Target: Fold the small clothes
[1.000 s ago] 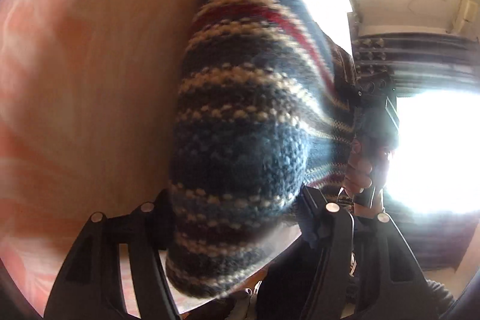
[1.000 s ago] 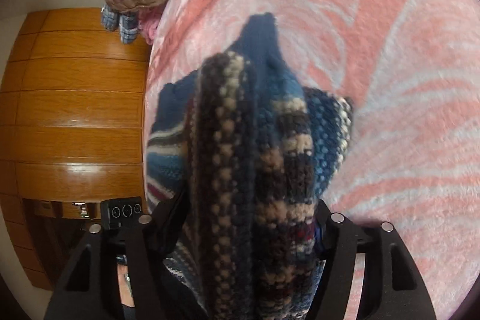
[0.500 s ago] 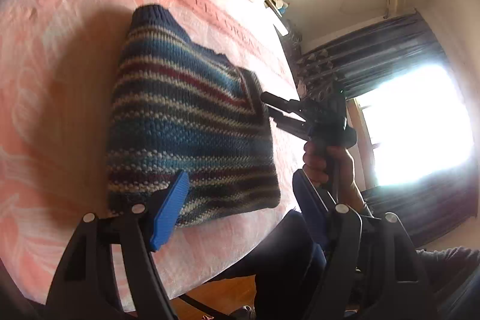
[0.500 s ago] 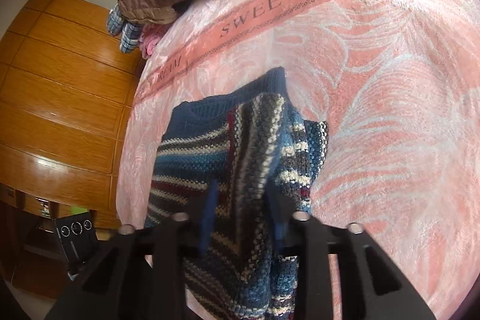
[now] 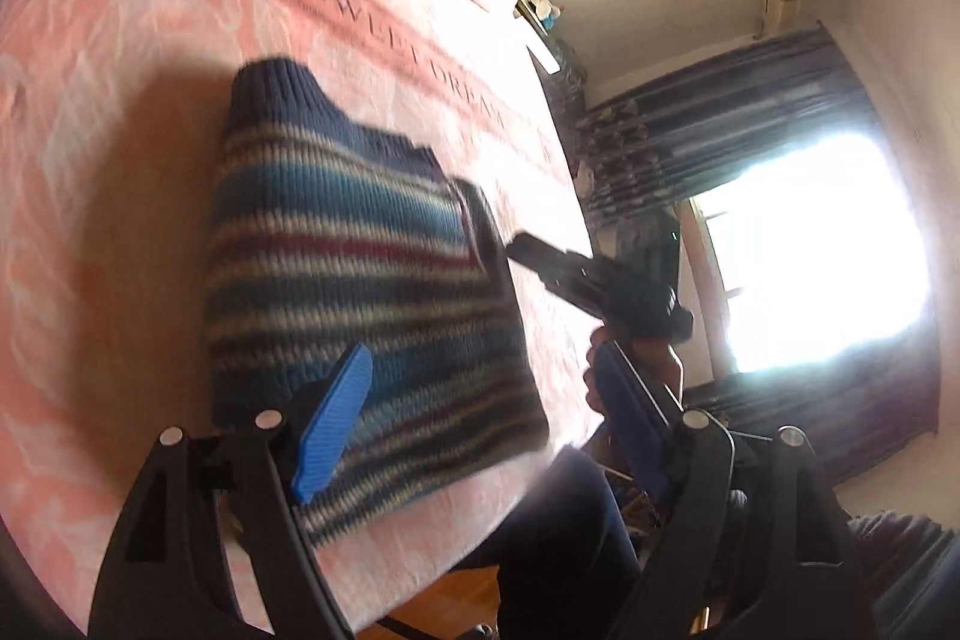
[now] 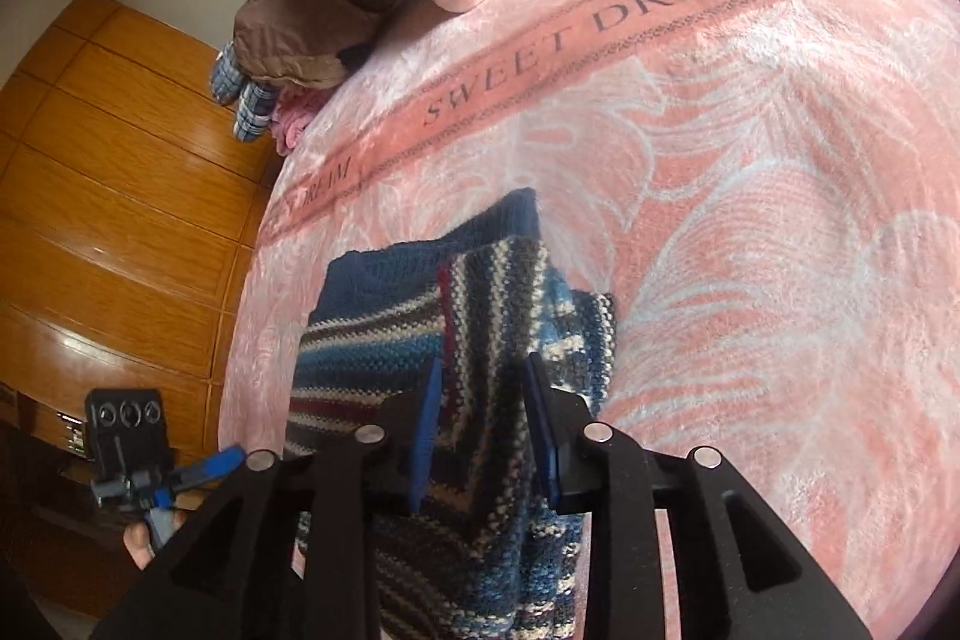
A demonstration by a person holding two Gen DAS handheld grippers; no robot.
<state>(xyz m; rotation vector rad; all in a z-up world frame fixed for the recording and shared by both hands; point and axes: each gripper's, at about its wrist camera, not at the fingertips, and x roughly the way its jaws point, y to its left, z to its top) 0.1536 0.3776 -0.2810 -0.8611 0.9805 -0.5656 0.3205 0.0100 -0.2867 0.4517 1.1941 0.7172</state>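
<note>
Striped knit sweater [image 5: 360, 292] lies folded into a compact block on the pink blanket [image 5: 120, 100]; little seems left. Your left gripper [image 5: 480, 400] hangs wide apart, empty. Only the right wrist view shows your right gripper [image 6: 480, 400]: jaws parted, straddling the folded-over sleeve layer.

Blanket band, right wrist view: "SWEET DREAM" is showing in dark capital letters on the salmon band [image 6: 630, 22] running across the pink blanket [image 6: 780, 220], beyond the striped sweater [image 6: 456, 340].
Band repeat, right wrist view: "DREAM" is appearing again lower on the same band, left of the sweater; the word before it is too cut off to read.
Blanket band, left wrist view: "SWEET DREAM" is running along the band [image 5: 384, 34] above the sweater [image 5: 360, 280], blurred toward its end.
</note>
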